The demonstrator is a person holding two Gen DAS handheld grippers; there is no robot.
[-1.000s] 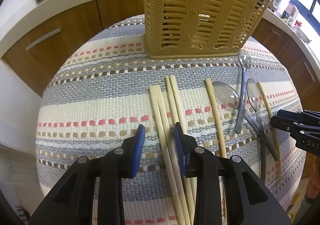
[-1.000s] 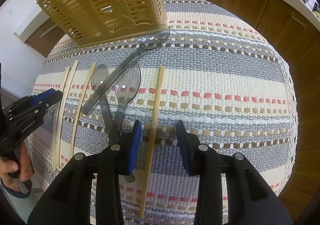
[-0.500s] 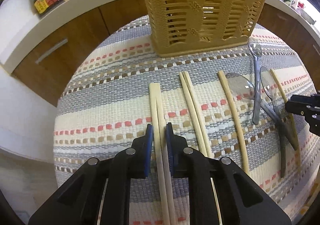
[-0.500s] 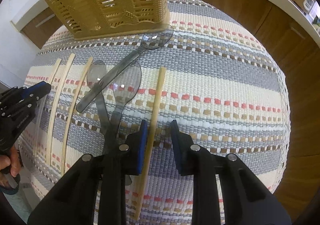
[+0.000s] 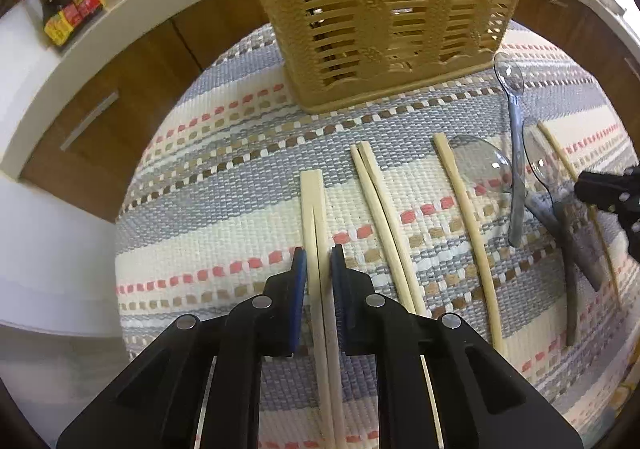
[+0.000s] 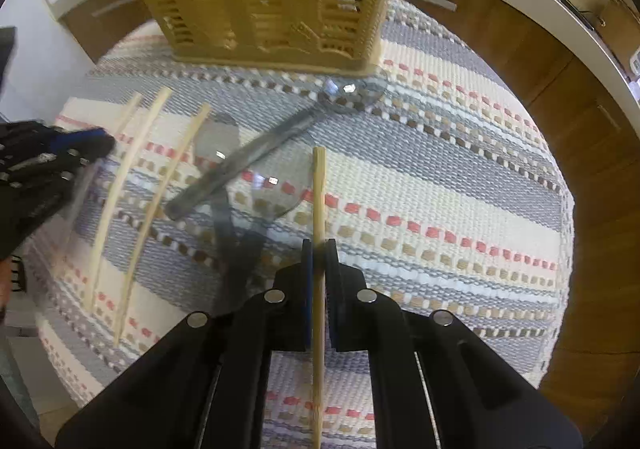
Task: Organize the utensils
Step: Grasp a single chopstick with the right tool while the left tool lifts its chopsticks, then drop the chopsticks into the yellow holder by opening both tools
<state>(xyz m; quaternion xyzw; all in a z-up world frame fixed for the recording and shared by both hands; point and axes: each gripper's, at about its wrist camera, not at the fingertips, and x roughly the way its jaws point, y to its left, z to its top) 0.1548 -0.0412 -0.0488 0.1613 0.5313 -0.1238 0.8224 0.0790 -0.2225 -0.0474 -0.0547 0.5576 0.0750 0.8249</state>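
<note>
Count on the striped woven mat (image 5: 224, 185): six chopsticks and three clear grey plastic spoons, plus one tan slotted basket (image 5: 384, 9) standing upright at the far edge. Chopsticks break down as a pale pair (image 5: 314, 217) lying side by side, a second pair (image 5: 380, 205) just to its right, a lone chopstick (image 5: 466, 209) beside the spoons, and a single chopstick (image 6: 319, 201) on the far right of the row. The spoons (image 5: 520, 177) lie crossed over one another, handles overlapping; in the right wrist view their outlines are blurred and the transparent bowls are hard to separate from the mat pattern. Basket top is cut off in both views, so its contents cannot be judged. Near ends of the gripped sticks pass under the gripper bodies and out of frame. Left gripper (image 5: 318, 265): blue pads pressed in on the pale pair, one pad each side, sticks running between them toward the basket. Right gripper (image 6: 319, 249): pads squeezed onto the single chopstick, which extends straight ahead. Two dark sauce bottles (image 5: 66, 5) stand on the white counter, left background.
</note>
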